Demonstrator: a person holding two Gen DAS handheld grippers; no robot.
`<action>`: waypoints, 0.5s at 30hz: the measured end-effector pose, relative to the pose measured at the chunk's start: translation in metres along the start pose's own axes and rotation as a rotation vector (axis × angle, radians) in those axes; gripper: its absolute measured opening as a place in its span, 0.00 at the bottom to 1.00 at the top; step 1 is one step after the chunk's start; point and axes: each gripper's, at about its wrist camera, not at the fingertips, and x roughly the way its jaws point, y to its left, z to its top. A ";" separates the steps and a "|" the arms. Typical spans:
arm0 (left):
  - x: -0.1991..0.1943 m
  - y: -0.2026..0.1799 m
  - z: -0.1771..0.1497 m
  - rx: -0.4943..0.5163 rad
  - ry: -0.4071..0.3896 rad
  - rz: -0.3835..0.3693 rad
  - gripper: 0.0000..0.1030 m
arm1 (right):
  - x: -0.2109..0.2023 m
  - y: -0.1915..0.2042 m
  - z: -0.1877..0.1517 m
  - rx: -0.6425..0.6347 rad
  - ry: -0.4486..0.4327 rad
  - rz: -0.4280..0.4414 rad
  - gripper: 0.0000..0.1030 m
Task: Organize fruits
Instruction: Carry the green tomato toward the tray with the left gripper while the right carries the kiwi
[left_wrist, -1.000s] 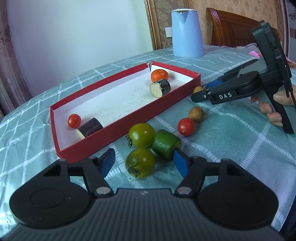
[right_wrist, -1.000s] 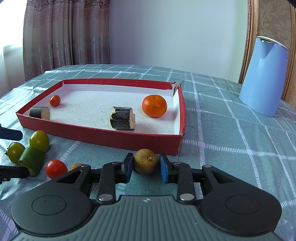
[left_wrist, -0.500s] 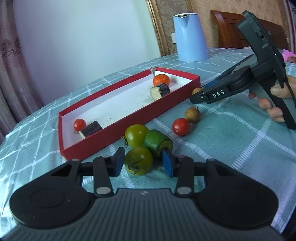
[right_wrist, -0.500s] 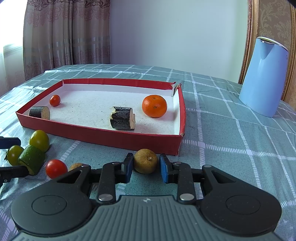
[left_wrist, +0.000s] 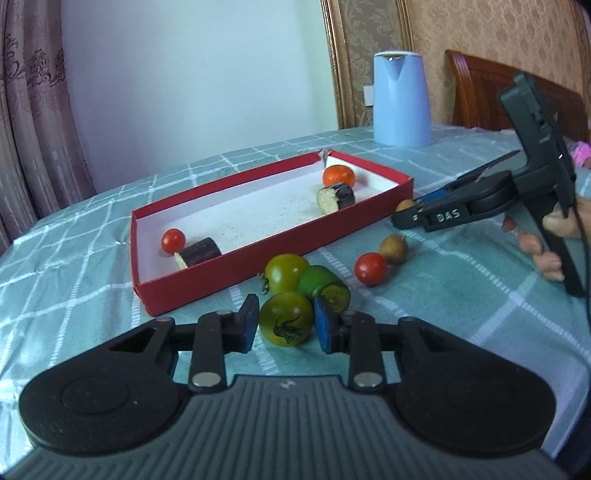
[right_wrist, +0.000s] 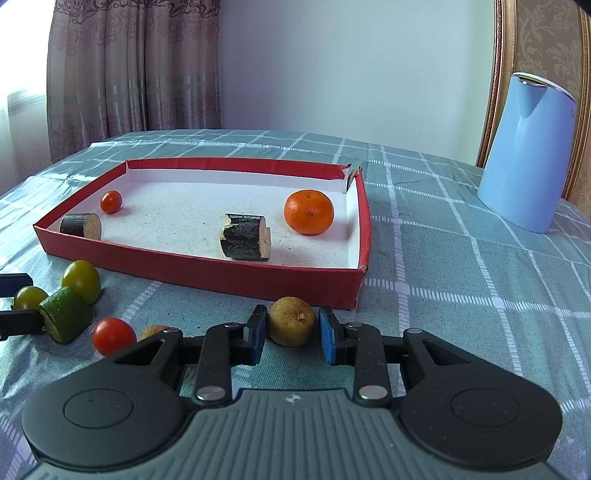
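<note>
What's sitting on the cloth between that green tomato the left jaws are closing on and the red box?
In the left wrist view, another green tomato lies between the gripped green tomato and the red box; a green cut piece sits just beside it.

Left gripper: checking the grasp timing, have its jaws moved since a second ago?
Yes. The left gripper has just been closing its jaws onto the nearest green tomato, beside the red box.
</note>
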 end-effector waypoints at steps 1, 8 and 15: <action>-0.001 0.000 -0.001 -0.007 -0.006 0.004 0.28 | -0.001 -0.001 0.000 0.003 -0.004 -0.002 0.29; -0.008 0.015 0.003 -0.098 -0.056 0.022 0.28 | -0.008 -0.007 -0.002 0.045 -0.037 0.011 0.27; -0.005 0.033 0.003 -0.186 -0.051 0.024 0.28 | -0.013 -0.018 -0.003 0.105 -0.055 0.017 0.27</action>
